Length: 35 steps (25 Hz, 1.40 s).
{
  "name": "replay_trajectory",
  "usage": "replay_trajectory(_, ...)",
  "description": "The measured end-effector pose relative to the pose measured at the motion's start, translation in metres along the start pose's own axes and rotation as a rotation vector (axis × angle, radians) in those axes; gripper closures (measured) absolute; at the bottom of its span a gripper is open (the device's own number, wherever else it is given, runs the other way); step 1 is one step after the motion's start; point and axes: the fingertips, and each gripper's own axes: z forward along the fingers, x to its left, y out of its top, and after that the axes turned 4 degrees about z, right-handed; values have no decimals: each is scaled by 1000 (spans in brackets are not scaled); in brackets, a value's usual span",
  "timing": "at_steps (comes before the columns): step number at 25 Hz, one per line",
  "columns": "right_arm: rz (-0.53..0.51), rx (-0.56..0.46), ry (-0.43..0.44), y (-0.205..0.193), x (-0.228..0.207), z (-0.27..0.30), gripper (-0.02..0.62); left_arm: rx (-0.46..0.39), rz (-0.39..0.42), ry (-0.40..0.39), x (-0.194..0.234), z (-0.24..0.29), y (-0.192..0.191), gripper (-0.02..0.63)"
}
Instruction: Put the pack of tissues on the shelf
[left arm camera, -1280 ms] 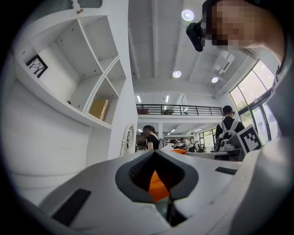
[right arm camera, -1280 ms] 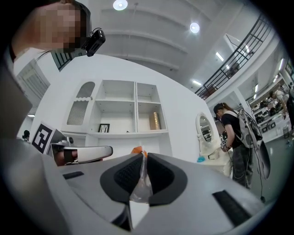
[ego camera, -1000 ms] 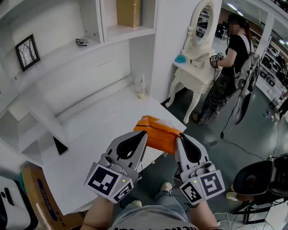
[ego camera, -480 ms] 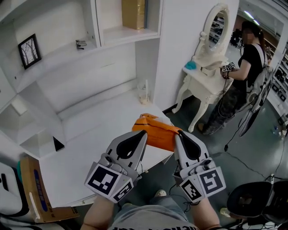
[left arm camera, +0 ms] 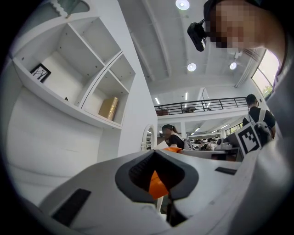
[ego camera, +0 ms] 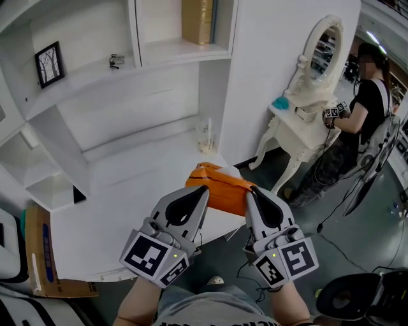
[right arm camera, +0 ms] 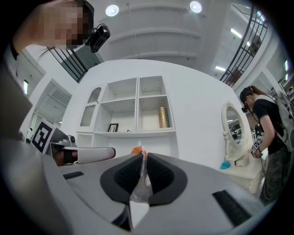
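Left tongs point(ego camera: 200, 190), right tongs point(ego camera: 252, 192) seemingly level, pinching tissue pack point(ego camera: 220, 186) ends.

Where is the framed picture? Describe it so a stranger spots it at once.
Start at the white shelf unit above the white table. On its long shelf, towards the left end, stands the framed picture. It alone has a black frame round a pale image; the small metal object to its right is low and grey, and the tan box stands in another compartment.
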Motion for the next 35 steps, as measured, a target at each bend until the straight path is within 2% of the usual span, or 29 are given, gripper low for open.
replay_trajectory(8,31,-2,35,-2,-22,5,561,20,0,45,-6,16,-9,566)
replay_trajectory(14,54,3,39,-7,-33,24,561,40,-5,72,11,25,-15,566)
replay_trajectory(20,62,19,32,-12,-35,50,561,53,-7,63,36,38,-18,566)
replay_trajectory(35,26,-29,6,23,-34,118,563,24,35,29,101,67,10,566)
